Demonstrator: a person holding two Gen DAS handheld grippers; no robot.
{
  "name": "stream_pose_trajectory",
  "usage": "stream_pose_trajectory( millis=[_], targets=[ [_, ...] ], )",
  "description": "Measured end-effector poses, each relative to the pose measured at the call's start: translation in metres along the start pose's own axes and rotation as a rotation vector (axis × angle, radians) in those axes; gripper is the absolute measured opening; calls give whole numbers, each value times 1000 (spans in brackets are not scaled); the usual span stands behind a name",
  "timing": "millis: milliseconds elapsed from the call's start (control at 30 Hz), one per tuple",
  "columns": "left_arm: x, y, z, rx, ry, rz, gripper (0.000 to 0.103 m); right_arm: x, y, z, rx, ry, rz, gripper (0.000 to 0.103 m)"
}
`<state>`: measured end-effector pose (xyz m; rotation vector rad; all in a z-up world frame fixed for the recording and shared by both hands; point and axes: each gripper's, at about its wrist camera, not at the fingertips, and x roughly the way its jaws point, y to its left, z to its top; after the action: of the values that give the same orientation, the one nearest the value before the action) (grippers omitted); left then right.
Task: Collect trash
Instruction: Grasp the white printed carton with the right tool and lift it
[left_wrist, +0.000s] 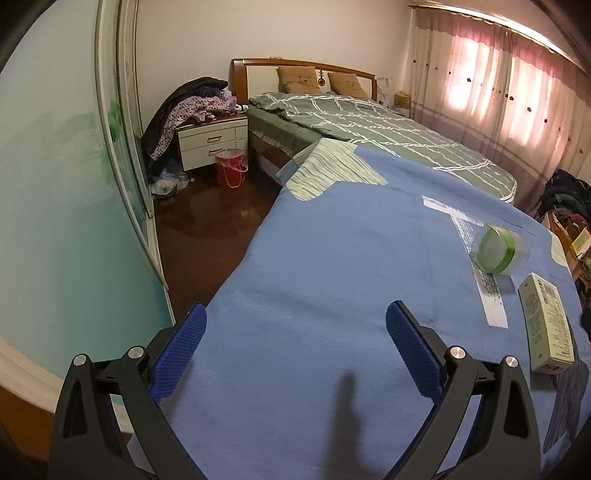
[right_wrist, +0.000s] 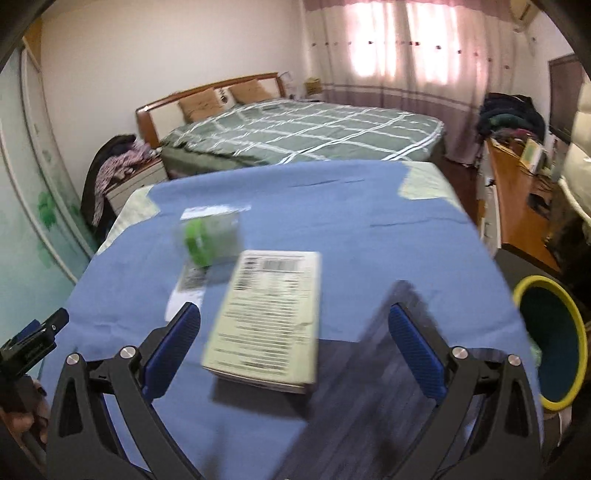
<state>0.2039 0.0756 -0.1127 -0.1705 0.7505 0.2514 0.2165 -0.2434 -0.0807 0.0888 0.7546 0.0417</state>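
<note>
Your right gripper (right_wrist: 293, 325) gapes wide around the pale printed carton (right_wrist: 266, 317), not touching. Your left gripper (left_wrist: 295, 325) (also wide, empty) hangs over blue cloth (left_wrist: 332, 258); the green-banded tub (left_wrist: 498, 251) lies at two o'clock.

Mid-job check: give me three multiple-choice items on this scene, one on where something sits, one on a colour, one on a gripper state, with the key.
1. Where does the pale printed box lie?
A. on the blue cloth
B. on the green bed
C. in the bin

2. What colour is the rim of the round bin at the table's right?
A. red
B. yellow
C. white

3. How is the right gripper?
A. shut on the box
B. shut on nothing
C. open, with the box lying between the fingers' line of sight

Key: 1 A, the box rests flat on the cloth beside the green-banded clear container. 2 B, a yellow ring edges the dark inside. 3 C, the blue fingers stand wide apart, touching nothing.
</note>
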Motion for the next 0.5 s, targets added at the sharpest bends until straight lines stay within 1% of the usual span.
stream_pose_trajectory(
  millis=[100,200,267,500],
  targets=[
    [0,2,0,-20,-4,0,96,15,13,-1,-27,31,-18,97],
    [0,6,0,-43,-3,-5,96,26,16,-3,-45,49,-63,97],
    [1,8,0,-59,-1,-8,96,32,13,-6,-47,68,-75,97],
    [0,7,-2,-56,-10,-7,96,52,16,-15,-53,143,-47,97]
  ],
)
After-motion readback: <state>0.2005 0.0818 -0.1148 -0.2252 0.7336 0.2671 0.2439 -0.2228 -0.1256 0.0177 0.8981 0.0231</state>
